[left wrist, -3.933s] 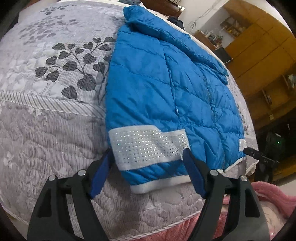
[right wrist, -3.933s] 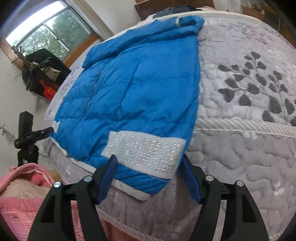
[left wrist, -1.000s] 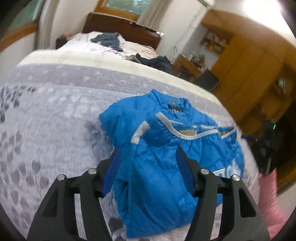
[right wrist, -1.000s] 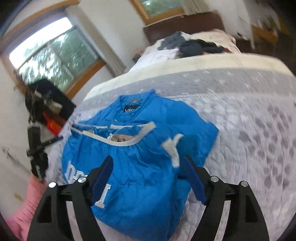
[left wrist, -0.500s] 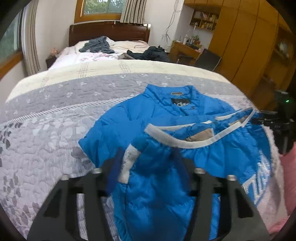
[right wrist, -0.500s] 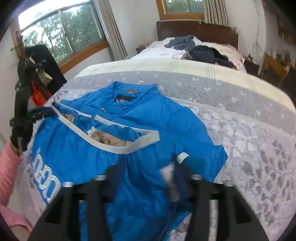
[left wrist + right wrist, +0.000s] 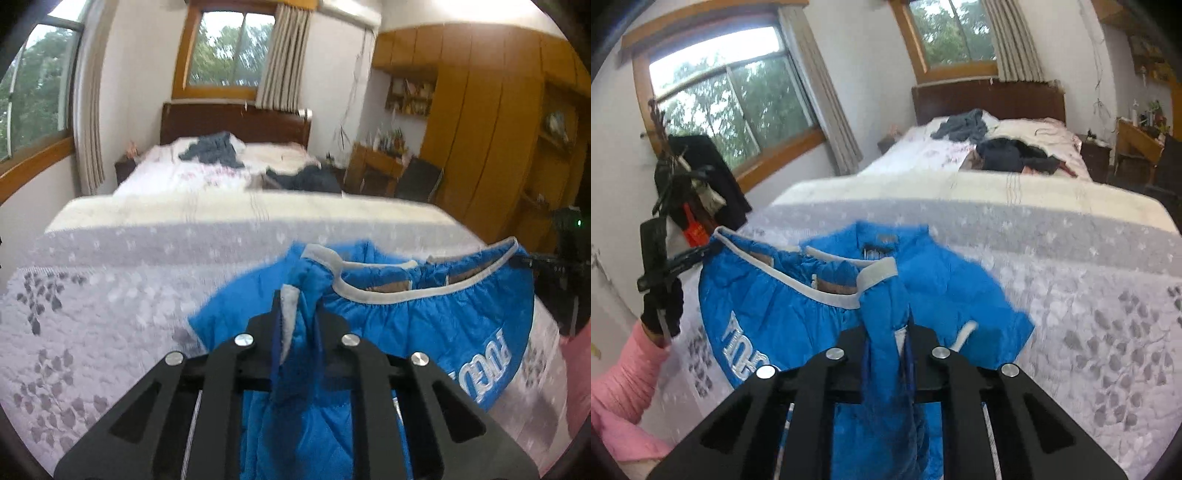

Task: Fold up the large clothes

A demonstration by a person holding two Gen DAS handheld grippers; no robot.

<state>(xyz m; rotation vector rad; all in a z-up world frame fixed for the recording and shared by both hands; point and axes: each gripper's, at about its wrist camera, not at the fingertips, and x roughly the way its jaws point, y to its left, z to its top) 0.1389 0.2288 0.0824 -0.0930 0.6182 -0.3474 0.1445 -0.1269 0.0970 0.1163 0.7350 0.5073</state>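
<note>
A blue puffer jacket point(image 7: 424, 325) with a white hem band and white lettering hangs between both grippers above the bed. My left gripper point(image 7: 297, 306) is shut on one bunched corner of the hem and a white-trimmed cuff. The right gripper point(image 7: 526, 260) shows at the far right of this view, holding the other corner. In the right wrist view my right gripper point(image 7: 886, 332) is shut on the jacket point(image 7: 775, 295). There the left gripper point(image 7: 711, 249) pinches the far hem corner, held by a black-gloved hand with a pink sleeve. The collar lies on the quilt behind the raised hem.
The grey leaf-patterned quilt point(image 7: 110, 295) point(image 7: 1089, 277) covers the near bed. Dark clothes point(image 7: 210, 149) point(image 7: 1015, 155) lie near the wooden headboard. A wooden wardrobe point(image 7: 498, 129) stands at the right, and a rack with a black garment point(image 7: 698, 173) by the window.
The jacket lay flat with both grippers open near its cuffs. Both have since shut on the hem and lifted it up and over toward the collar; the views now tilt upward.
</note>
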